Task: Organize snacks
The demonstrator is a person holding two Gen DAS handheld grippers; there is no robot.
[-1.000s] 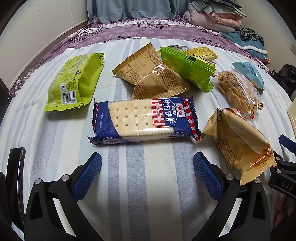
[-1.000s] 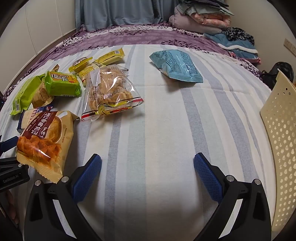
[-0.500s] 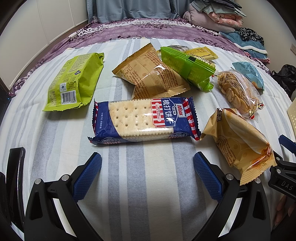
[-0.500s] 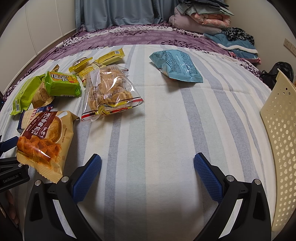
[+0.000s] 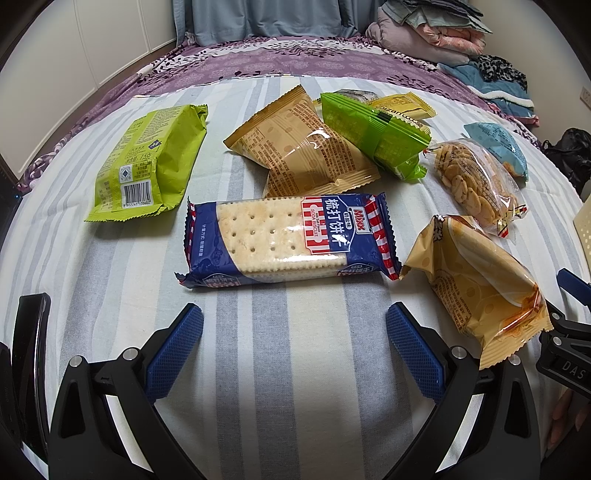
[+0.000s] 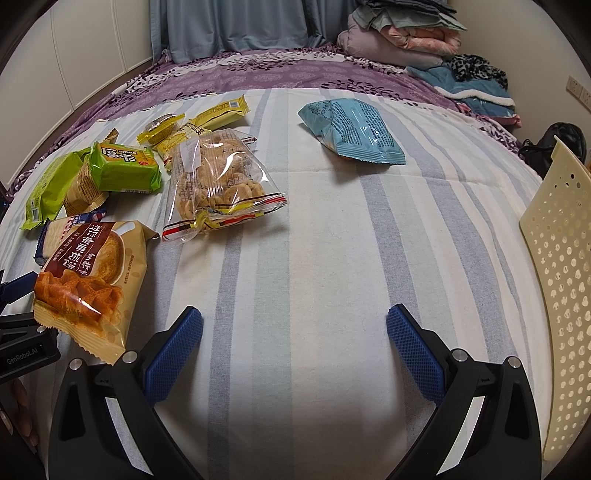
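Snack packs lie on a striped sheet. In the left wrist view my left gripper is open and empty, just short of a blue soda-biscuit pack. Beyond it lie a lime-green bag, a tan pack, a green pack, a clear cookie bag and a yellow waffle pack. In the right wrist view my right gripper is open and empty over bare sheet. The waffle pack lies to its left, the cookie bag and a light-blue bag farther off.
A cream perforated basket stands at the right edge of the right wrist view. Small yellow packs lie at the back. A purple bedspread and folded clothes lie beyond the sheet. A black bag sits at far right.
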